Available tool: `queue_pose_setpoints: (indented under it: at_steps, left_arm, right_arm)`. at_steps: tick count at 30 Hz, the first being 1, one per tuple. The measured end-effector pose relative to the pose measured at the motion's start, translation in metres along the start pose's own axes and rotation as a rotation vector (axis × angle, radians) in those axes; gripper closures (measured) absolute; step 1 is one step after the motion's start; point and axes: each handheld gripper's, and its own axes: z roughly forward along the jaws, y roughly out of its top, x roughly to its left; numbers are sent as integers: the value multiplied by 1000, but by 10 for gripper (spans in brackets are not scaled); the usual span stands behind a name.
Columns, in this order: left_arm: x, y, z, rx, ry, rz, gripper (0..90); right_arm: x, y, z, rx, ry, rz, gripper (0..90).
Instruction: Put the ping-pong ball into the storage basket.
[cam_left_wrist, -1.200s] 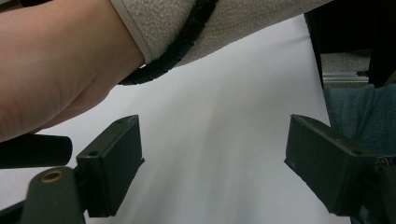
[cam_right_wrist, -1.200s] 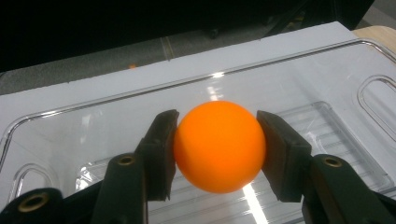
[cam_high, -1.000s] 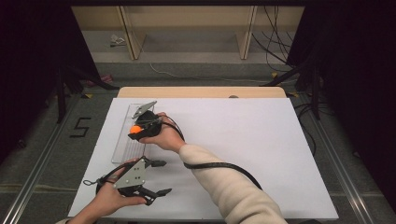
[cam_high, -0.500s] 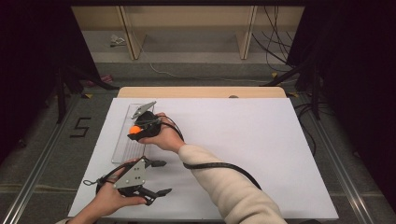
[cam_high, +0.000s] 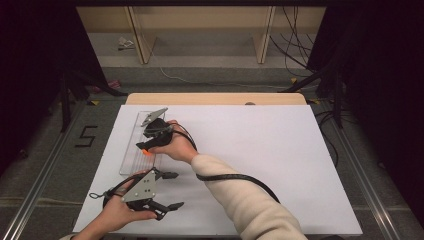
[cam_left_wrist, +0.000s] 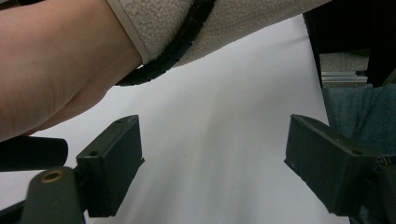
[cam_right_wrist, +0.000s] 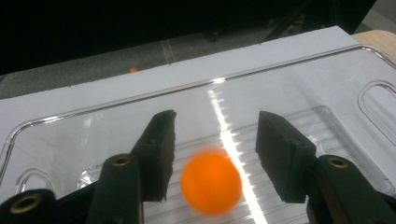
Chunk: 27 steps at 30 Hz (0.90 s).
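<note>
On the white table (cam_high: 260, 165), both tools gape, clear tray (cam_high: 131, 155) under right tool (cam_high: 150, 142)

Not much changed tbh; the right gripper (cam_high: 145, 142) has tipped a bit so its nose points down more over the clear tray (cam_high: 131, 157); the orange ball (cam_right_wrist: 211, 183) now shows lower, under the claw's near end instead of at its left side; in the right gripper view it's blurred, loose between the parted jaws, touching neither.
</note>
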Motion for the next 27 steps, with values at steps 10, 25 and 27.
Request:
queue_pose_setpoints:
  at_steps: [10,25,27]
  left_arm:
    - [0,0,0,1,-1,1,183]
    - [0,0,0,0,0,-2,182]
    - [0,0,0,1,1,-2,182]
  right_arm:
    - [0,3,-6,-29,-5,-13,292]
    - [-3,-4,-27,-71,-37,-15,161]
    - [-4,-6,-30,-68,-43,-13,161]
